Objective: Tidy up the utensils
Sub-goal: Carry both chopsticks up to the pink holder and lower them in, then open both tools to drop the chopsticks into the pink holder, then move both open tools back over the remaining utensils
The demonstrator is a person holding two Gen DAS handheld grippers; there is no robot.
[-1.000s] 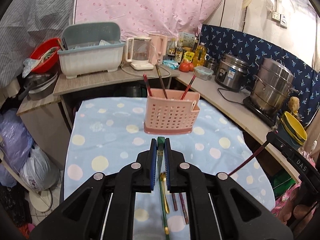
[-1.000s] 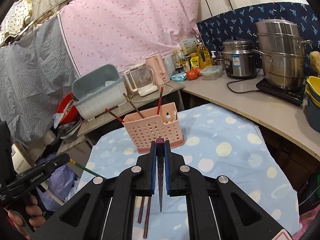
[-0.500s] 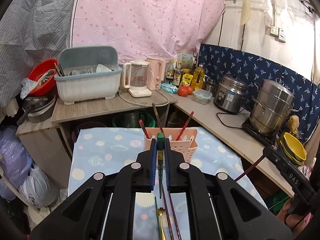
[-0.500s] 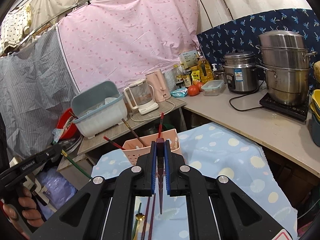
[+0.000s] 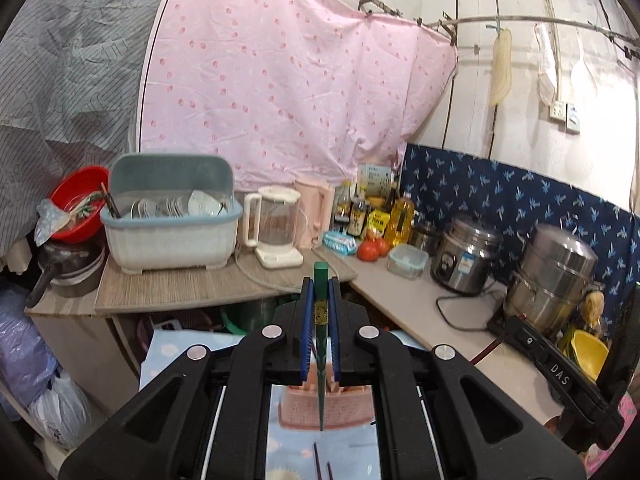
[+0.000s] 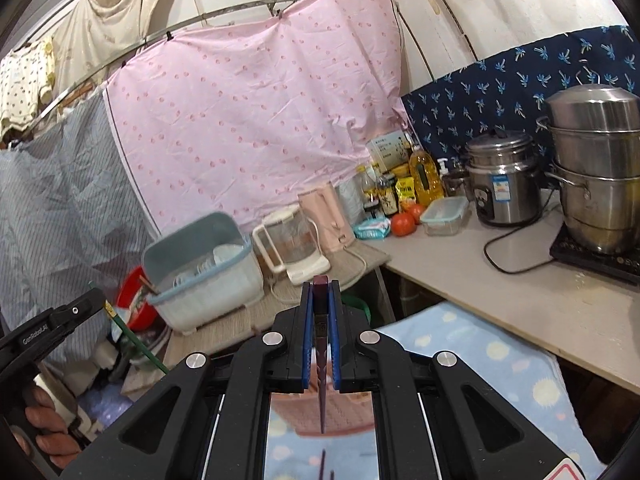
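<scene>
— What have I got in the left gripper [image 5: 320,312]?

— From my screen, its blue pads [image 5: 307,332] are clamped on a green chopstick [image 5: 321,344]. The thick end sticks out past the fingertips, and the thin end hangs down towards the pink utensil basket [image 5: 326,410], which sits below on the blue dotted cloth [image 5: 168,350] covering the tabletop.

— And the right one?

— The right gripper [image 6: 320,312] is closed on a dark maroon chopstick [image 6: 321,356] in the same way: butt end poking out beyond the pads, point hanging down in front of the basket [image 6: 326,414]. In the right wrist view I see the same cloth [image 6: 480,356] under it.

— Anything left lying loose?

— Yes. Near the bottom edge of the left view, two dark chopstick ends [image 5: 318,460] lie on the cloth, nearer to me than the basket. I cannot tell whether the basket holds anything from here; my own grippers hide most of it.

— Where are the two grippers relative to each other?

— The left one shows at the left edge of the right view, with a hand [image 6: 48,428] wrapped around its handle and the green stick slanting down from it. Far behind, I see a dish rack [image 5: 172,220], a kettle [image 5: 276,228] and steel pots [image 5: 556,276] on the counter.
</scene>
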